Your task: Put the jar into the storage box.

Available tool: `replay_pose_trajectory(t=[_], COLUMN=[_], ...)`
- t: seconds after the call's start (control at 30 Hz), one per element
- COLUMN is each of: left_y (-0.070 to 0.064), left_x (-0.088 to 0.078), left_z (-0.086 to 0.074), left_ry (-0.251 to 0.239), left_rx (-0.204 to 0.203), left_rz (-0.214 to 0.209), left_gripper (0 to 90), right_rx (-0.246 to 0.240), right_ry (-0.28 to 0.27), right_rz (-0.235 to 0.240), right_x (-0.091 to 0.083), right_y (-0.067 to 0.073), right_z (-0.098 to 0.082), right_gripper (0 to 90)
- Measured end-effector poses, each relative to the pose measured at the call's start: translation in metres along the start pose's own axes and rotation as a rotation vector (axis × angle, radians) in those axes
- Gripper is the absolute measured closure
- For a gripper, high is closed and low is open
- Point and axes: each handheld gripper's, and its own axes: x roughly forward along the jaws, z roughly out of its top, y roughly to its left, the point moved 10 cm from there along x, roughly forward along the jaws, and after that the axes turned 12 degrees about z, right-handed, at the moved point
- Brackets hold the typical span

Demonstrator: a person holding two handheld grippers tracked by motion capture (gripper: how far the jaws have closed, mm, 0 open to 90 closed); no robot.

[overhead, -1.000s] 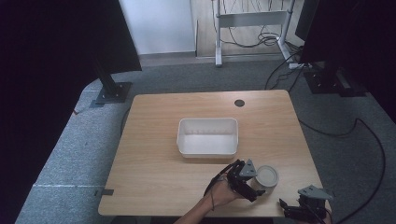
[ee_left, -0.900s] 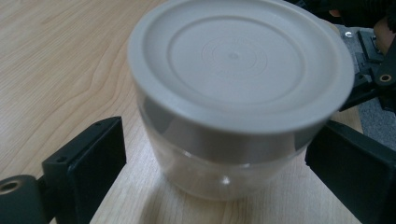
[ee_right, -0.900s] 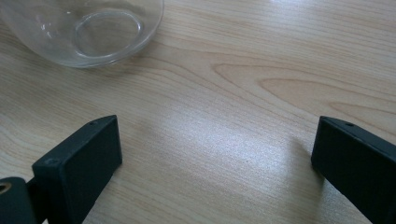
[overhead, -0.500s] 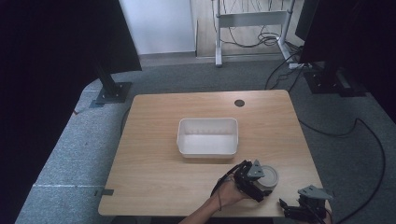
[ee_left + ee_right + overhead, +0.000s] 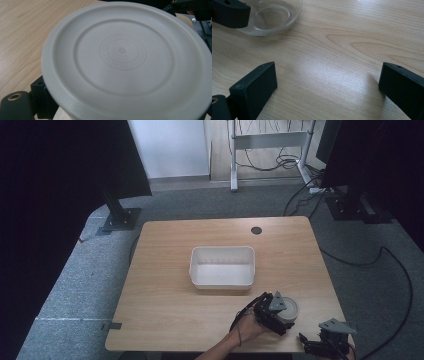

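A round clear jar with a white lid (image 5: 291, 308) stands on the wooden table (image 5: 170, 295) near its front right edge. My left gripper (image 5: 278, 316) reaches it from the left, open, with the jar between its jaws. In the left gripper view the white lid (image 5: 122, 52) sits close up, and one black finger (image 5: 15, 101) shows beside the jar at bottom left; the other is hidden. My right gripper (image 5: 314, 345) hovers at the table's front right corner. It is open (image 5: 327, 85) over bare wood, with the jar's clear base (image 5: 272, 15) farther off.
An empty white rectangular bin (image 5: 222, 266) stands at the table's middle, just behind the jar. A dark round hole (image 5: 256, 230) marks the far side of the table. The table's front edge lies right beside both grippers.
My left gripper has slid right until its jaws stand around the jar. The right gripper has stayed at the front right corner.
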Motion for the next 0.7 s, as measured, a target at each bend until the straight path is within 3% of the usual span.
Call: replay_pose_trajectory(t=[0.7], left_y=[0.005], left_x=[-0.020], left_z=[0.009], left_ry=[-0.021], left_rx=[0.022], left_rz=[0.025], left_gripper=[10.0], right_rx=[-0.001], right_ry=[-0.001], right_rz=[0.001], right_x=[0.000], right_y=[0.000], right_z=[0.000], right_gripper=[1.3])
